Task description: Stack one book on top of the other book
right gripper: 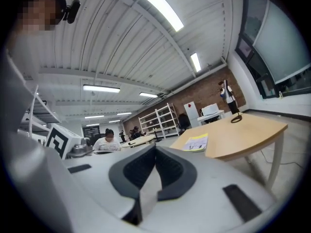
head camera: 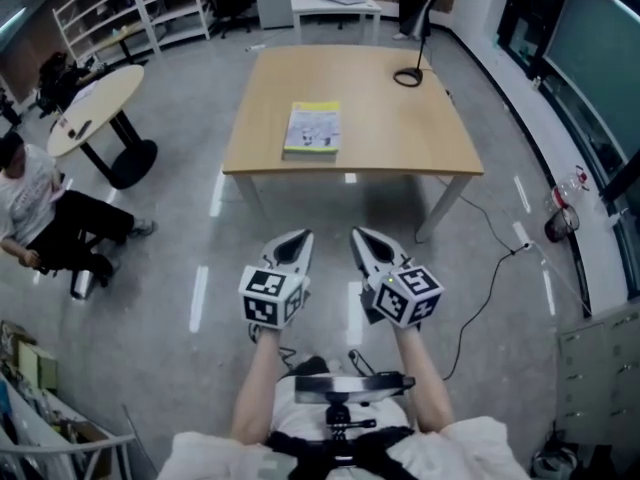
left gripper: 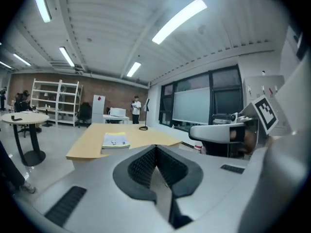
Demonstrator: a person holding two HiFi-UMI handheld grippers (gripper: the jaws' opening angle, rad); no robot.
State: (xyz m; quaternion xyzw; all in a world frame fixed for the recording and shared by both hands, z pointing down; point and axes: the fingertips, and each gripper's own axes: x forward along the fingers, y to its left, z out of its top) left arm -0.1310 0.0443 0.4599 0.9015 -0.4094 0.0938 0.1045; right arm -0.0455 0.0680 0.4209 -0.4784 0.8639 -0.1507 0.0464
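left tongs: pressed together, nothing between; lower centre of head view, over bare floor, well short of the counter
left tongs, own view: ribbed pads meeting at the tip, aimed roughly at the counter
right tongs: also pressed together and empty, just beside the left pair, tips converging slightly
right tongs, own view: pads closed, counter at right of frame
book: flat, cover up, upper centre of head view, left half of the counter near the front edge; visible too in the left view and the right view
second book: not separable; one volume or a pair already squared up, cannot tell
black stand: far right corner of the counter, well apart from the book
reason for posture: likely carry position, nothing to pinch at this range, so closed and parked side by side in front of the body
book placement: near the front edge, probably for easy reach
step: judged outside the handling itself, no contact with the book
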